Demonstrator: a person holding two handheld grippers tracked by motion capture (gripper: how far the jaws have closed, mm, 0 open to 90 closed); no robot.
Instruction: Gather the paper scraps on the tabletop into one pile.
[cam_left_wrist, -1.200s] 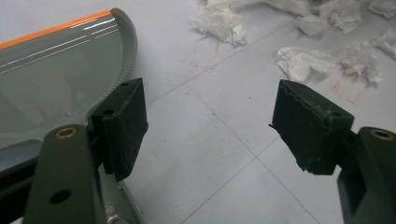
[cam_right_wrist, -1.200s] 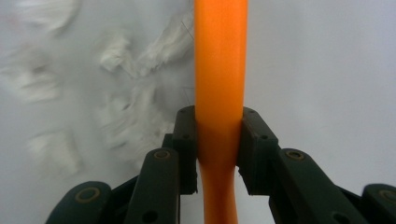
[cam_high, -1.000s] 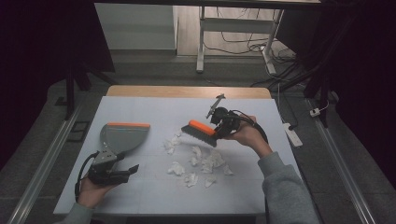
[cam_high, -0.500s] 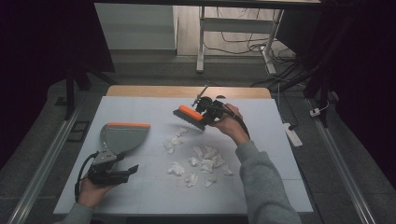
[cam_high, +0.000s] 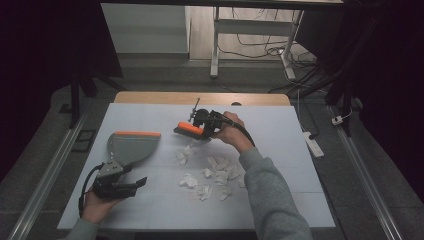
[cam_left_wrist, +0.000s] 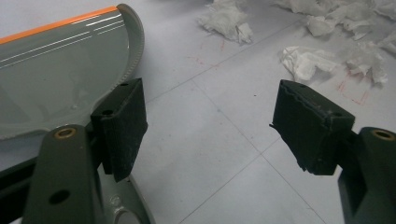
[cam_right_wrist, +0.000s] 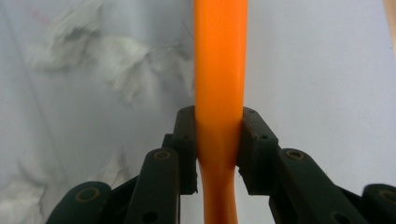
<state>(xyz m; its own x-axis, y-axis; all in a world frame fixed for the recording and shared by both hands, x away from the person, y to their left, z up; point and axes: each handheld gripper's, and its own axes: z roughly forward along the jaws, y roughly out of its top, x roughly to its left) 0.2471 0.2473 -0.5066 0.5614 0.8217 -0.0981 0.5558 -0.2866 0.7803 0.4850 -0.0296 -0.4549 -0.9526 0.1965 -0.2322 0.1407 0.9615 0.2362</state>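
Observation:
A grey dustpan (cam_high: 131, 146) with an orange lip lies at the table's left; in the left gripper view the dustpan (cam_left_wrist: 60, 74) is at upper left. My left gripper (cam_high: 131, 175) rests just in front of it, near its handle. The left gripper (cam_left_wrist: 215, 130) is open, with bare table between the pads. My right gripper (cam_high: 200, 127) is shut on an orange brush (cam_high: 191, 130), held low over the far side of the table. The right gripper (cam_right_wrist: 218, 140) clamps the orange brush handle (cam_right_wrist: 218, 70). Several crumpled white paper scraps (cam_high: 215, 177) lie mid-table, just nearer than the brush.
The white table top (cam_high: 280, 150) has a wooden far edge (cam_high: 200, 98). A white power strip (cam_high: 313, 142) lies on the floor to the right. A metal frame (cam_high: 215, 45) and cables stand beyond the table.
My right hand has carried the brush to the left and lower, from the scraps' right side to their far left. The left gripper and the dustpan have stayed in place.

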